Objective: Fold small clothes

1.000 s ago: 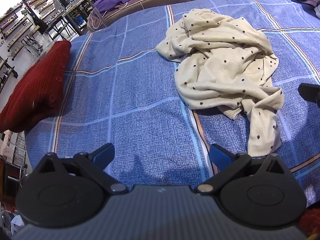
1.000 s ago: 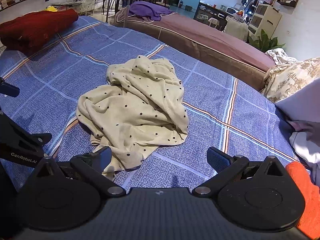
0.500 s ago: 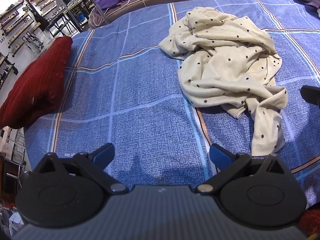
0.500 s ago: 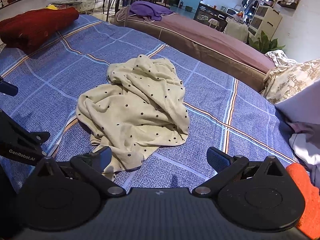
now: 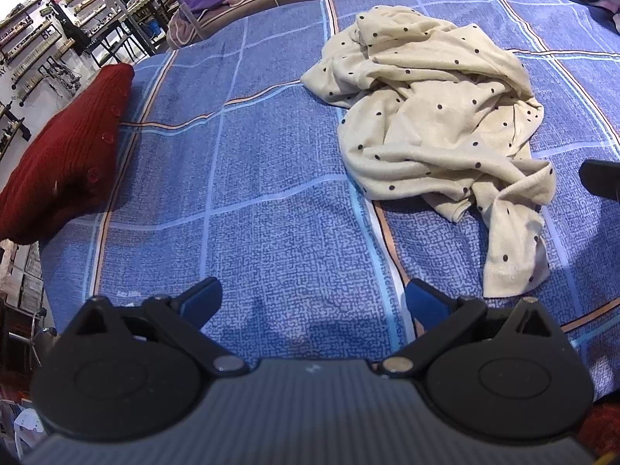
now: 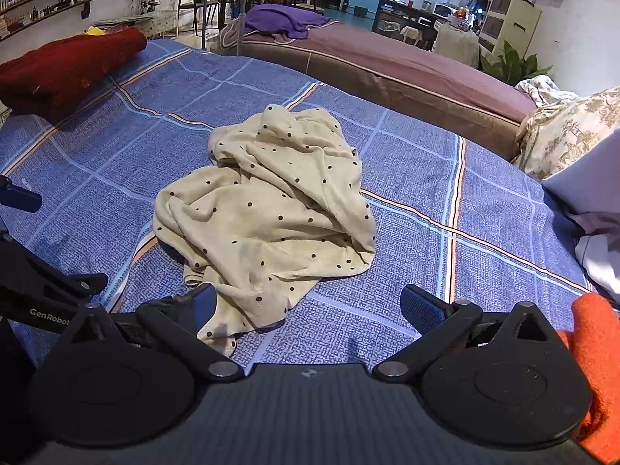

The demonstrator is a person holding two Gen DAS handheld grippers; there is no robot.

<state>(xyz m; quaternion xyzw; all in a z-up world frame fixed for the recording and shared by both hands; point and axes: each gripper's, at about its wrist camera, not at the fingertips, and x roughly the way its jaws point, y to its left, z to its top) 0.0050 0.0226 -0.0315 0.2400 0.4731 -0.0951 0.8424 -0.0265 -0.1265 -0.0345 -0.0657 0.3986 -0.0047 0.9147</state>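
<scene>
On the blue checked bedspread (image 5: 271, 213), a crumpled dotted garment (image 6: 267, 217) lies before both wide-spread tools, red cushion (image 5: 66, 155) well aside.

Bedroom: beds (image 6: 387, 73), pillows (image 6: 569, 128)

1. The left tool (image 5: 313, 297) is tilting slightly, so the cloth (image 5: 438, 124) is sitting a little lower in its view than a second ago.
2. The right tool (image 6: 308, 304) is edging forward; the cloth (image 6: 267, 217) is showing nearer its fingers.
</scene>
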